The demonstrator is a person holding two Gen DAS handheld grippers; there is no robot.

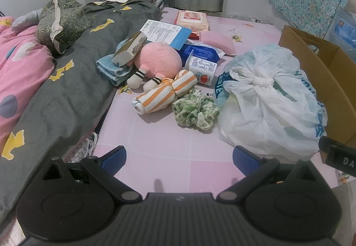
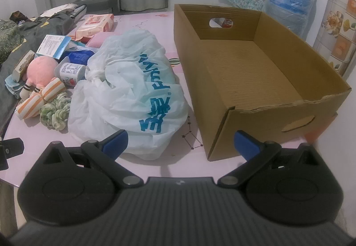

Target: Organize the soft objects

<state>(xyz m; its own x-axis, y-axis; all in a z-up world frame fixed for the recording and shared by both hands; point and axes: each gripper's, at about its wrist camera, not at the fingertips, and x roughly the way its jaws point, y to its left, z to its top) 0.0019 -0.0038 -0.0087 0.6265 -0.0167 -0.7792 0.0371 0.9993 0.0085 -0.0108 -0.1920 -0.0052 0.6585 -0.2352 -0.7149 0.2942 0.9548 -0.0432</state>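
Note:
A pile lies on the pink sheet: a pink plush toy (image 1: pixel 159 61) (image 2: pixel 41 69), an orange-striped rolled cloth (image 1: pixel 165 95) (image 2: pixel 40 99), a green-white scrunchie (image 1: pixel 195 109) (image 2: pixel 55 115), a folded blue towel (image 1: pixel 110 68) and a knotted white plastic bag (image 1: pixel 267 99) (image 2: pixel 129 95). An empty cardboard box (image 2: pixel 251 68) (image 1: pixel 320 68) stands to the right of the bag. My left gripper (image 1: pixel 180 160) is open, low over the sheet in front of the pile. My right gripper (image 2: pixel 180 142) is open, between the bag and the box's near corner.
Among the pile are a wet-wipes pack (image 1: pixel 192 20), a blue-white carton (image 1: pixel 165 32), a small book (image 1: pixel 130 48), a milk carton (image 1: pixel 202 68) and a pink sponge (image 1: pixel 219 42). A grey duvet (image 1: pixel 66 81) and pillows lie left. A water jug (image 2: pixel 289 6) stands behind the box.

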